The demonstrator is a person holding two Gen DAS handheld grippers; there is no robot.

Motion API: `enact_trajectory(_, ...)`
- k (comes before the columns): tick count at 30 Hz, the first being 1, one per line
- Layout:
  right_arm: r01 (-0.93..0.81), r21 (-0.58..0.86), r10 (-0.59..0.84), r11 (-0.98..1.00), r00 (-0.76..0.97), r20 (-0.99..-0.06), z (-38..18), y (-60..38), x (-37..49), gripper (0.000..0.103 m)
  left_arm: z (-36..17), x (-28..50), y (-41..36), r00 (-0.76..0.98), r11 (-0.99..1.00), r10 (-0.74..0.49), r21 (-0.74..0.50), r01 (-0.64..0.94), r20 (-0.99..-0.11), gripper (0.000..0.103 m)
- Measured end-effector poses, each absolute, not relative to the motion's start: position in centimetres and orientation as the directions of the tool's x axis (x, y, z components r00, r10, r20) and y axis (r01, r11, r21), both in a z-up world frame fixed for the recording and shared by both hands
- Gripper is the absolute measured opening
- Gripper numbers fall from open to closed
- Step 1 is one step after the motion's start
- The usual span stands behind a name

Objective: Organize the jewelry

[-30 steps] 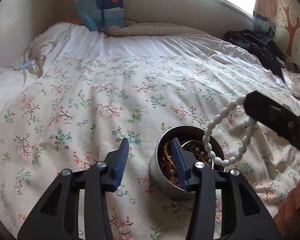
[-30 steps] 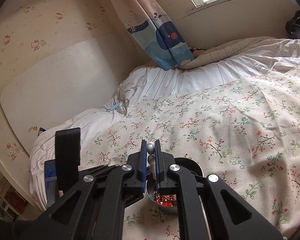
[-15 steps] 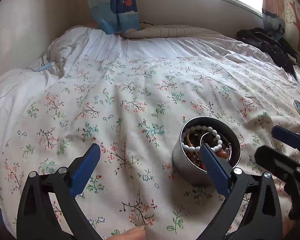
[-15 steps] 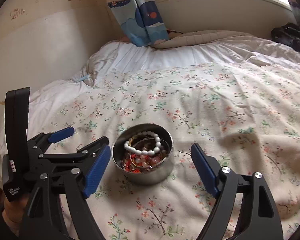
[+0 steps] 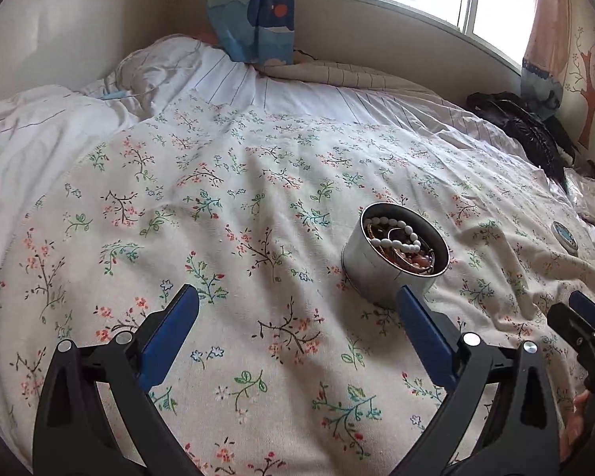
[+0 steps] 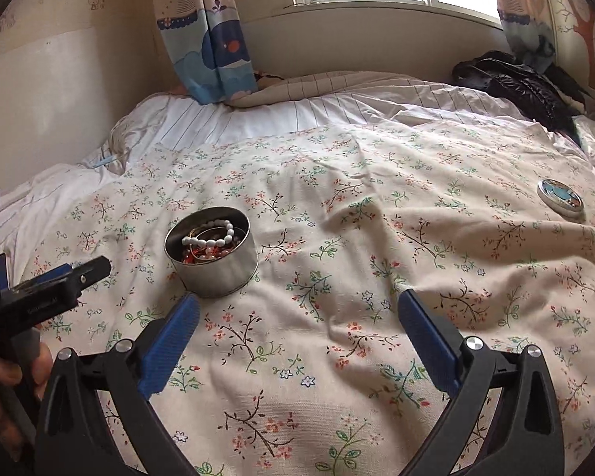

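A round silver tin stands on the floral bedspread, filled with jewelry. A white bead bracelet lies on top of the pile inside. The tin also shows in the right wrist view, with the bracelet in it. My left gripper is open and empty, just short of the tin, which sits by its right finger. My right gripper is open and empty, with the tin beyond its left finger. The tin's lid lies apart at the right.
The floral bedspread covers the bed. A black jacket lies at the far right corner. White bedding is bunched at the left by the wall. Curtains hang below the window.
The right gripper opened and dropped the white bead bracelet into the tin. Both grippers then drew back from the tin, and the left one opened wider.
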State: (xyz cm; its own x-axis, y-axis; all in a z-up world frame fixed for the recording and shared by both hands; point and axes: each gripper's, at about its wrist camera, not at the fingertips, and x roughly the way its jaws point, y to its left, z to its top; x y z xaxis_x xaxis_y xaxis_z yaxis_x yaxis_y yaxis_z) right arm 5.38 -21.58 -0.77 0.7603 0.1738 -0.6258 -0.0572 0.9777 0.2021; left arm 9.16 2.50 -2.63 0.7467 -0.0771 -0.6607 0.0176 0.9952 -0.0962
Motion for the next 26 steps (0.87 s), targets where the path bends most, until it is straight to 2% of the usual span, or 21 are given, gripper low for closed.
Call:
enact_trajectory(9, -0.055, 0.228, 0.176, 0.972, 0.813, -0.554, 0.7, -21.9, 2.6, 0.096, -0.5, 4.0, 0.8, 0.774, 0.995, -0.091, -0.089, 0.045, -0.626, 0.095)
enact_trajectory(14, 0.003, 0.196, 0.087, 0.981, 0.888, -0.451, 2.4, -22.4, -0.2, 0.096, 0.9, 1.7, -1.5, 0.793, 0.995, -0.057, 0.026, 0.092, -0.606, 0.095)
enact_trajectory(16, 0.025, 0.187, 0.057, 0.982, 0.905, -0.422, 2.8, -22.6, -0.9, 0.096, 0.8, 1.2, -1.7, 0.791, 0.995, -0.055, 0.031, 0.093, -0.61, 0.095)
enact_trajectory(19, 0.03, 0.18, 0.056, 0.983, 0.89, -0.453, 2.5, -22.5, -0.6, 0.096, 0.2, 1.2, -1.3, 0.773, 0.997, -0.062, -0.01, 0.071, -0.632, 0.096)
enact_trajectory(26, -0.012, 0.071, 0.047, 0.997, 0.848, -0.528, 1.5, -20.1, 0.6, 0.096, 0.0, 1.1, -1.5, 0.781, 0.998, -0.037, 0.01, 0.055, -0.623, 0.095)
